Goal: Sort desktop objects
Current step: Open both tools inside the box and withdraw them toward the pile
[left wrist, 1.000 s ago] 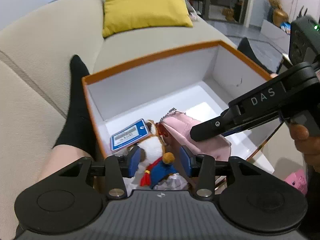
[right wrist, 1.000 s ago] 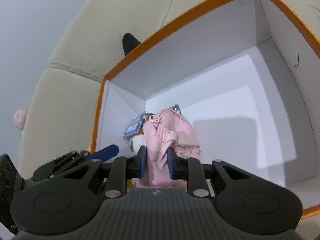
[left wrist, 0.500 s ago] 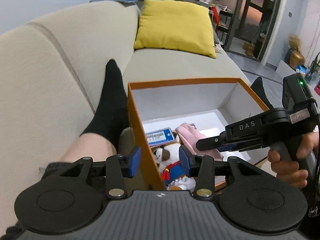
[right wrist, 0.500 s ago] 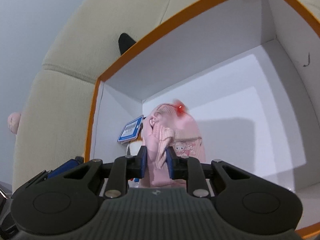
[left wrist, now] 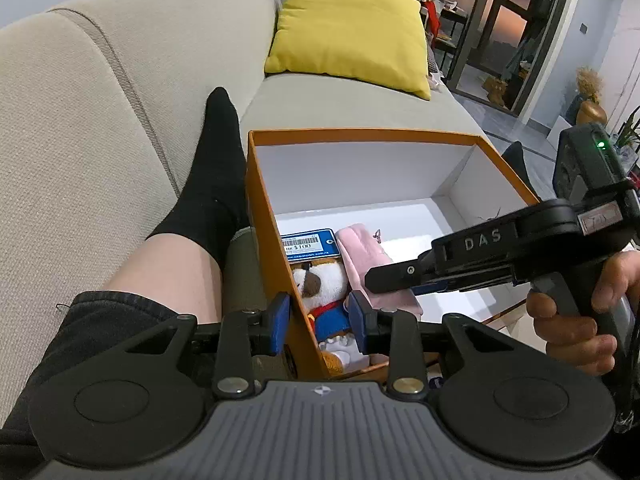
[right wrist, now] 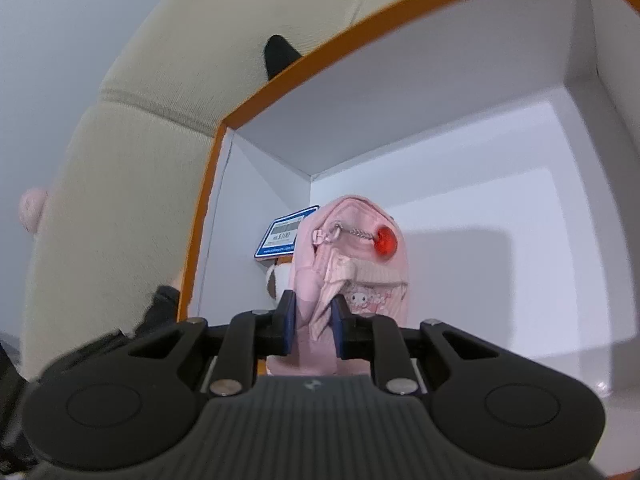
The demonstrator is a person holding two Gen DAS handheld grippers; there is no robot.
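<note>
An orange box (left wrist: 360, 134) with white inner walls rests on the sofa. Inside lie a plush dog in blue and red (left wrist: 320, 284), a blue price card (left wrist: 308, 242) and a pink pouch (left wrist: 362, 252). My right gripper (right wrist: 313, 328) reaches into the box and is shut on the pink pouch (right wrist: 360, 280), whose chain with a red bead lies over its top. My left gripper (left wrist: 319, 322) hovers at the box's near left corner. Its jaws are closing; the box's left wall shows between them, untouched by the pads.
A person's leg in a black sock (left wrist: 212, 184) lies along the box's left side on the beige sofa (left wrist: 100, 120). A yellow cushion (left wrist: 348, 32) sits behind the box. A hand (left wrist: 576, 320) holds the right gripper's handle.
The left gripper pulled back and to the left, from over the plush dog to the box's left wall, and its jaws narrowed. The right gripper kept its hold on the pouch; the red bead swung on top.
</note>
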